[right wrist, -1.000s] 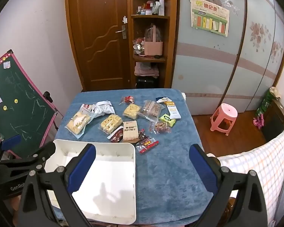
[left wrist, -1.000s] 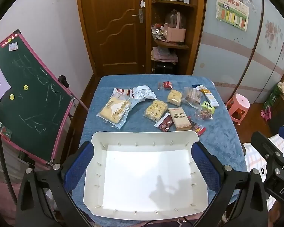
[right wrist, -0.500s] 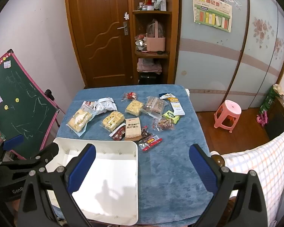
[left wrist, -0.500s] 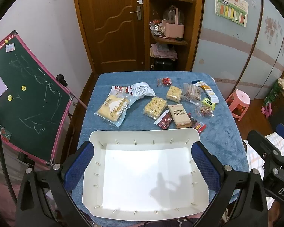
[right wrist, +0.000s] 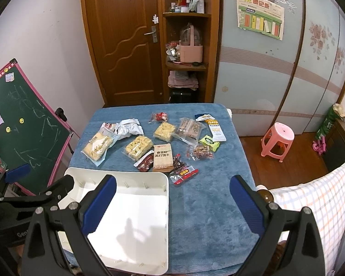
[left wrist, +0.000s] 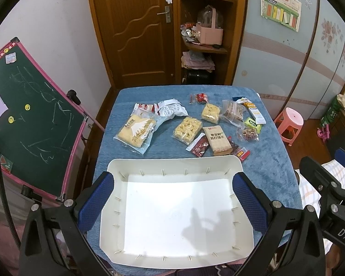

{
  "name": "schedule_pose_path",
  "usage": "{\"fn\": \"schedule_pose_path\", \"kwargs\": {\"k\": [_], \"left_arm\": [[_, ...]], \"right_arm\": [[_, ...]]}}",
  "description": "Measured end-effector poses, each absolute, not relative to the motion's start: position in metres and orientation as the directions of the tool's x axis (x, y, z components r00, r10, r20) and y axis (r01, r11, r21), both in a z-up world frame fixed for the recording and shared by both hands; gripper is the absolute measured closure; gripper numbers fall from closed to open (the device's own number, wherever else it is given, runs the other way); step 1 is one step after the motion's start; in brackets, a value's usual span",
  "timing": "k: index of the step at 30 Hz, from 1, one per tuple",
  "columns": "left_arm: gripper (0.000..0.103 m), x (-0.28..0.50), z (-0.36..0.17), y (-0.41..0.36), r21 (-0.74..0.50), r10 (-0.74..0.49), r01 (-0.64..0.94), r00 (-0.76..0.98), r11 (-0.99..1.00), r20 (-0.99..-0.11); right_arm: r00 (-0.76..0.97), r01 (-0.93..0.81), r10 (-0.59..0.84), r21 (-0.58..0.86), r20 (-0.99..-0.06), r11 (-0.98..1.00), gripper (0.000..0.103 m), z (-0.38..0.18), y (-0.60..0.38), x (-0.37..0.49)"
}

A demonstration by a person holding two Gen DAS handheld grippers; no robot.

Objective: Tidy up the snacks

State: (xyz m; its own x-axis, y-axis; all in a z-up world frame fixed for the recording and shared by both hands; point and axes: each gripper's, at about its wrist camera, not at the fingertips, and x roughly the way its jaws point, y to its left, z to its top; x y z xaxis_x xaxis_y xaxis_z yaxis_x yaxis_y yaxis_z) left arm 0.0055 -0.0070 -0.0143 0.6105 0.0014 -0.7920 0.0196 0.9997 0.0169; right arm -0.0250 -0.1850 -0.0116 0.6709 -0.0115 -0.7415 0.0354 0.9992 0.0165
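Both the left gripper (left wrist: 172, 197) and right gripper (right wrist: 172, 202) hang spread wide, empty, above the white tray (left wrist: 117, 163) at the near edge.

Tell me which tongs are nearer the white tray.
Left. The left tongs hang open directly above the white tray; the right tongs hang open off its right edge, over the blue tablecloth.

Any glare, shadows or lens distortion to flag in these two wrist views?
Left wrist: the white plastic tray floor is washed out by glare, with a dark shadow near its front; the brown wooden door bows from fisheye. Right wrist: similar tray glare and shadow; black vignette at corners.
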Motion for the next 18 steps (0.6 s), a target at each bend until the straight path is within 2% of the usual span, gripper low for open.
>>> {"fn": "schedule_pose_path", "kwargs": {"k": [18], "left_arm": [[0.000, 0.012, -0.019, -0.008, 0.015, 0.000, 0.021, 0.591, 1.000, -0.806]], "right_arm": [[0.646, 0.019, 0.028, 0.053, -0.763, 0.998, 0.003, -0.022, -0.185, -0.007]]}}
